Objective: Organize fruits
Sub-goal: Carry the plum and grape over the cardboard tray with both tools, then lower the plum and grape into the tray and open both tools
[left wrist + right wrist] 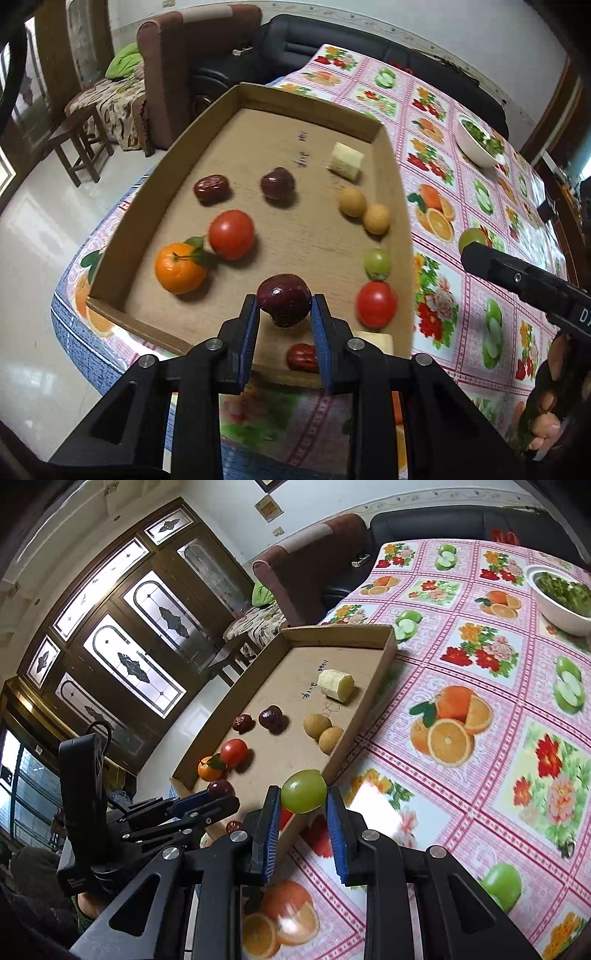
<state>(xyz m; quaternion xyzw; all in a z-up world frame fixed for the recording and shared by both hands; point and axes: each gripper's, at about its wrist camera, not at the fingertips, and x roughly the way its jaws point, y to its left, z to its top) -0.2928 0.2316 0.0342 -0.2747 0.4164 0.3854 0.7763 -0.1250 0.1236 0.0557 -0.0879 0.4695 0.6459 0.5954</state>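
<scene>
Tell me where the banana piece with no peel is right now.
The banana piece lies in the cardboard tray's far right corner, beyond the two tan round fruits; the left wrist view shows it there too.

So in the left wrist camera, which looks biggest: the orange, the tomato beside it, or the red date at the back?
Largest to smallest, as they look in the left wrist view:
1. orange and tomato look about alike; the orange is nearer the camera, so I won't rank them.
2. red date, clearly smallest.
</scene>
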